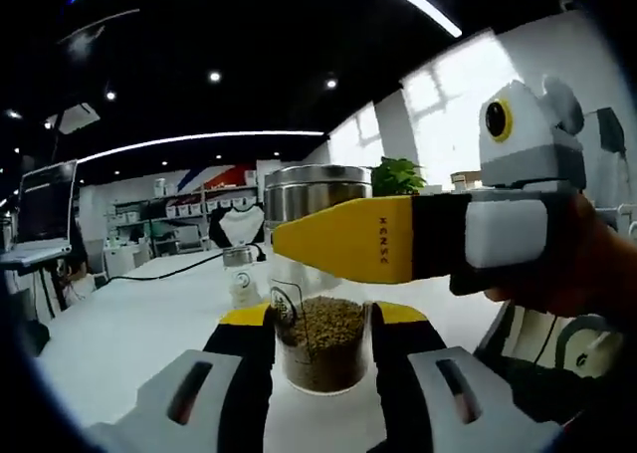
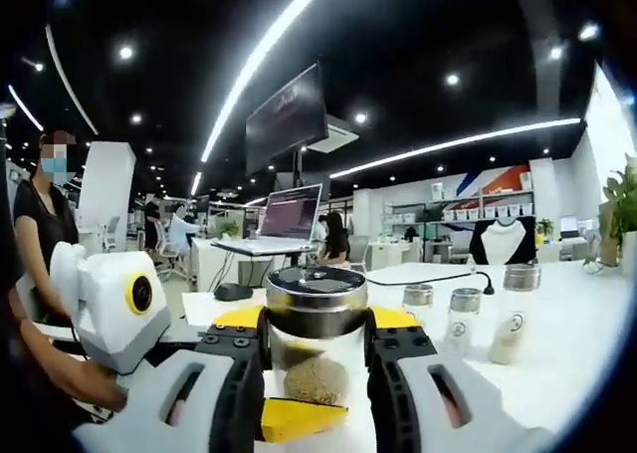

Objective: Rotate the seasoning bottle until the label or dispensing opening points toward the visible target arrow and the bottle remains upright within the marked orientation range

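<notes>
Gripping the lower part of the seasoning bottle (image 1: 320,343), the left gripper (image 1: 322,339) has its black, yellow-tipped jaws pressed against either side of the glass where the brown granules sit. In the right gripper view, the right gripper (image 2: 317,341) is closed on the same seasoning bottle (image 2: 317,343) higher up, with its jaws flanking the glass just under the brushed metal lid (image 2: 317,292). That right gripper (image 1: 398,236) also reaches into the left gripper view from the right, its long yellow jaw lying across the bottle below the metal lid (image 1: 317,189), held by a person's hand (image 1: 572,274). The left gripper's yellow tip shows low in the right gripper view, beneath the bottle. The bottle stands upright on the white table (image 1: 129,324), with a small label visible on the glass toward its left side in the left gripper view. Beyond it in that view a smaller shaker (image 1: 241,276) stands on the table, and a black cable (image 1: 179,266) runs across the surface. In the right gripper view three small shakers (image 2: 465,319) stand in a row to the right on the table (image 2: 567,343), while a laptop (image 2: 284,219) sits open on a further desk to the left and a dark monitor (image 2: 287,114) hangs overhead. A green plant (image 1: 398,174) stands near the bright window.
</notes>
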